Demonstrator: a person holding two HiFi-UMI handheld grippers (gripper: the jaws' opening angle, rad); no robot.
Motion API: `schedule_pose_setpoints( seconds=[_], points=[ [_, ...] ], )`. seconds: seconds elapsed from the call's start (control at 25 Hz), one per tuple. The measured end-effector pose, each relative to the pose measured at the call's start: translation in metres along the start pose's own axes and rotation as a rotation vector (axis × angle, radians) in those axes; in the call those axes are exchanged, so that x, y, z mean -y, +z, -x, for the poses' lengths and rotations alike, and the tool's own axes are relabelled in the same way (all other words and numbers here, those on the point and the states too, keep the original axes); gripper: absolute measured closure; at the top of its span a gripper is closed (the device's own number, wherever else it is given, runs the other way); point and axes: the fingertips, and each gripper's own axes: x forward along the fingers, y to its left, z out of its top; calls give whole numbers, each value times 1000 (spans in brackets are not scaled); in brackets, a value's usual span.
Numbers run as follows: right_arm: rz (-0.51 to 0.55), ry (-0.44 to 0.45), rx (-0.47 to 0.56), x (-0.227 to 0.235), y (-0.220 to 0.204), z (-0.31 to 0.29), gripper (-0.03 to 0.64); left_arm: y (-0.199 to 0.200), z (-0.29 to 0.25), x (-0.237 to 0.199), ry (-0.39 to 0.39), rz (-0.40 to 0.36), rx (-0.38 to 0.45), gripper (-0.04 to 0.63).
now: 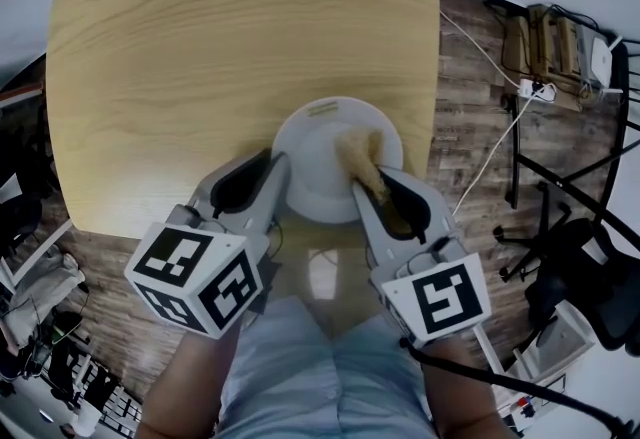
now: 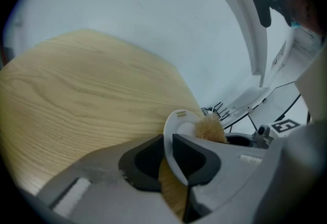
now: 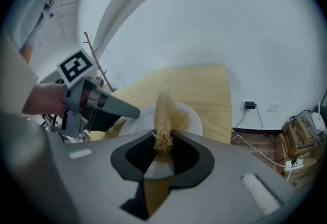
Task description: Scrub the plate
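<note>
Plate (image 1: 310,157), white and round, at near edge of pale wooden table (image 1: 200,47). Rim pinched edge-on between closed jaws of left gripper (image 2: 168,141). Tan fibre scrubber (image 3: 164,116) clamped in right gripper (image 3: 162,139), tuft against plate's face. Probably best: keep left hold firm, rub in small circles, press lightly, steer clear of the pinched rim.

Left gripper (image 2: 167,149) reaches in at the near-left edge of the plate (image 1: 315,155), jaws clamped on its rim. Right gripper (image 3: 162,146) reaches in at the plate's near-right edge, jaws pinching a fibrous scrubber (image 1: 358,153) pressed against the plate. Both forearms extend forward, side by side.
</note>
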Motion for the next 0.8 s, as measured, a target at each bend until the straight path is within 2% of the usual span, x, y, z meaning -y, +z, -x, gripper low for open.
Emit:
schedule_pose_setpoints(
  seconds=[0.08, 0.32, 0.48, 0.64, 0.8],
  points=[
    [8, 0, -1, -1, 3, 1, 541, 5, 3, 1, -3, 6, 15, 518],
    [30, -3, -10, -2, 11, 0, 541, 15, 10, 2, 20, -47, 34, 520],
    [56, -41, -12, 4, 26, 0, 542, 21, 11, 2, 23, -71, 24, 526],
    [98, -116, -88, 19, 31, 1, 543, 22, 11, 0, 20, -62, 12, 528],
    [141, -143, -160, 27, 32, -6, 543, 26, 11, 3, 8, -49, 9, 528]
  ],
)
